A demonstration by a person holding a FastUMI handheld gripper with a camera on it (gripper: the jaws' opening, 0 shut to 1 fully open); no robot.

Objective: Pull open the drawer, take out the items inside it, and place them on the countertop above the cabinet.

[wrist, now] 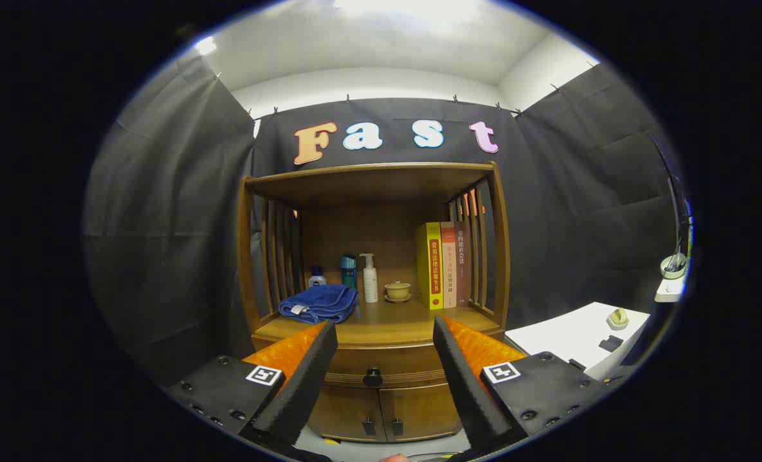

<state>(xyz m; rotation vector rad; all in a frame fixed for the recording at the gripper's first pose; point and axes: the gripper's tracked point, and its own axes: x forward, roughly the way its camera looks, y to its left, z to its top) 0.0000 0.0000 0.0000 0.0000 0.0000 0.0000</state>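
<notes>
Hand-held gripper (pixel 384 333) hung open, well short of closed drawer (pixel 381 366). Small round knob (pixel 372 376) looked rigid, possibly slippery; pinch it squarely.

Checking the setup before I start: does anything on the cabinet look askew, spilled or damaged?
Nothing stands out. The books stand upright, the bottles and small cup are upright, the blue towel lies folded on the countertop, and the drawer is closed. The gripper is open, fingers framing the drawer knob.

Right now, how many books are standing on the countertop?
3, upright in a row by the right slats: yellow book, reddish book, brown book. The open gripper hangs before the closed drawer.
</notes>
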